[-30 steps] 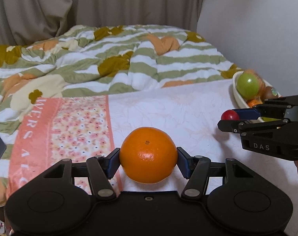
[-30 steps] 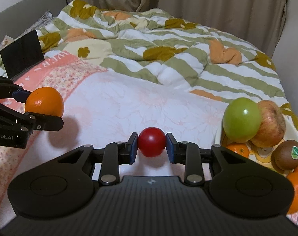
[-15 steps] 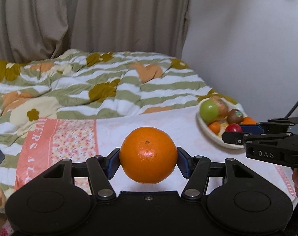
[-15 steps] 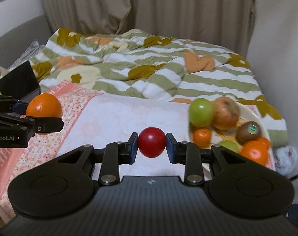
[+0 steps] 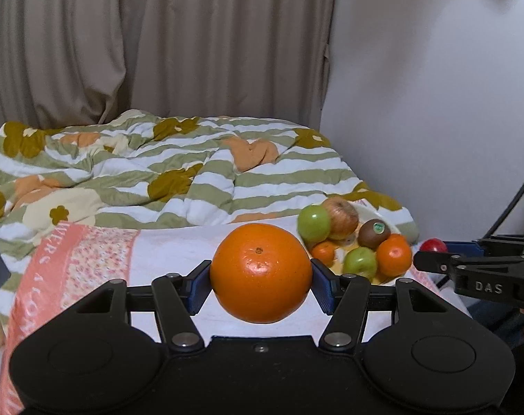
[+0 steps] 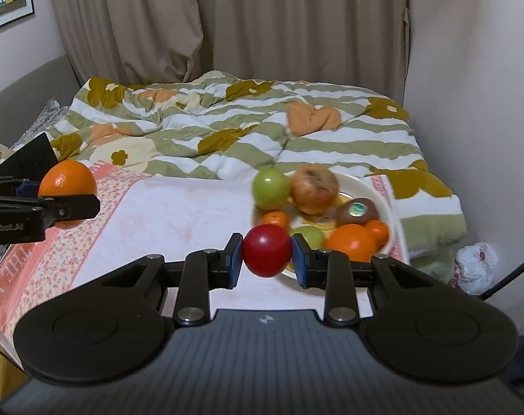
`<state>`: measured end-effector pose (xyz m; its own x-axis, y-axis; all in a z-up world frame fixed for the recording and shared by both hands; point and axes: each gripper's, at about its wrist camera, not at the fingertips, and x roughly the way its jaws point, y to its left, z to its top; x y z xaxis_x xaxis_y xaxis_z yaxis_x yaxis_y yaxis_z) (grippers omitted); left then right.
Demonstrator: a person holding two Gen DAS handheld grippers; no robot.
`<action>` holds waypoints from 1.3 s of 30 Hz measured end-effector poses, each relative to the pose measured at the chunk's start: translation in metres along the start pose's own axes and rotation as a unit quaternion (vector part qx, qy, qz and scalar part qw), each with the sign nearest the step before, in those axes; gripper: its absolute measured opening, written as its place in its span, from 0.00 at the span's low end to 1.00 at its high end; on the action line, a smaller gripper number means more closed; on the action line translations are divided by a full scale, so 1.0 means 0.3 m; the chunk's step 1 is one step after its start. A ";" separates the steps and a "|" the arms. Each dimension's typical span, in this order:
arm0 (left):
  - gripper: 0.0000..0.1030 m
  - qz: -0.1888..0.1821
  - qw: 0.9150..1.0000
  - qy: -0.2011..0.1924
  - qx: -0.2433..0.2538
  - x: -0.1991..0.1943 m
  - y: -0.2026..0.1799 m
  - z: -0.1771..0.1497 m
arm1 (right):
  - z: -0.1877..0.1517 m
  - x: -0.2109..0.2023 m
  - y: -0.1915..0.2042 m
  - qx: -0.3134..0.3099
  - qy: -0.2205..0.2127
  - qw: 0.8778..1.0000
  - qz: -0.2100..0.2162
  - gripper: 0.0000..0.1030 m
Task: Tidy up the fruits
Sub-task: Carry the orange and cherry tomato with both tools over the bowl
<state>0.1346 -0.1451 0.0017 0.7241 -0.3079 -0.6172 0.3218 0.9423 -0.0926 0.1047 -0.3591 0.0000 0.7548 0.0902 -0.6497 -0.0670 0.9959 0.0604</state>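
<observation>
We hold the orange (image 5: 260, 272) clamped in our left tongs (image 5: 260, 282) and the small red fruit (image 6: 267, 255) clamped in our right tongs (image 6: 267, 265), both grips unchanged. Since a second ago we have lifted and drawn back: the bed (image 6: 178, 214) sits lower, and the fruit plate (image 6: 372, 190) now lies just beyond the right tongs' tips.

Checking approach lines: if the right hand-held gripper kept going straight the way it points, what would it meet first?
Probably the white plate of fruit: the right hand-held gripper, shut on a red fruit, points at its near edge, by the small green apple. Depth is uncertain.
</observation>
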 end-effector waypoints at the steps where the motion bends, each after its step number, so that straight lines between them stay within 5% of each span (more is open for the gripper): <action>1: 0.62 0.005 1.000 -0.003 -0.003 0.002 -0.029 0.001 | 0.002 -0.016 -0.030 -0.005 -0.004 1.000 0.005 0.44; 16: 0.62 0.019 1.000 0.001 -0.002 0.153 -0.322 0.078 | 0.078 0.033 -0.383 0.004 -0.017 1.000 0.022 0.44; 39: 0.62 -0.045 0.990 0.099 0.090 0.673 -0.451 0.151 | 0.131 0.402 -0.536 0.059 0.037 0.997 -0.013 0.44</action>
<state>0.2649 -0.3407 -0.0751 0.5589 -0.3409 -0.7559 0.4958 0.8681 -0.0249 0.2321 -0.5084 -0.0583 0.7041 0.0696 -0.7067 0.0319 0.9911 0.1294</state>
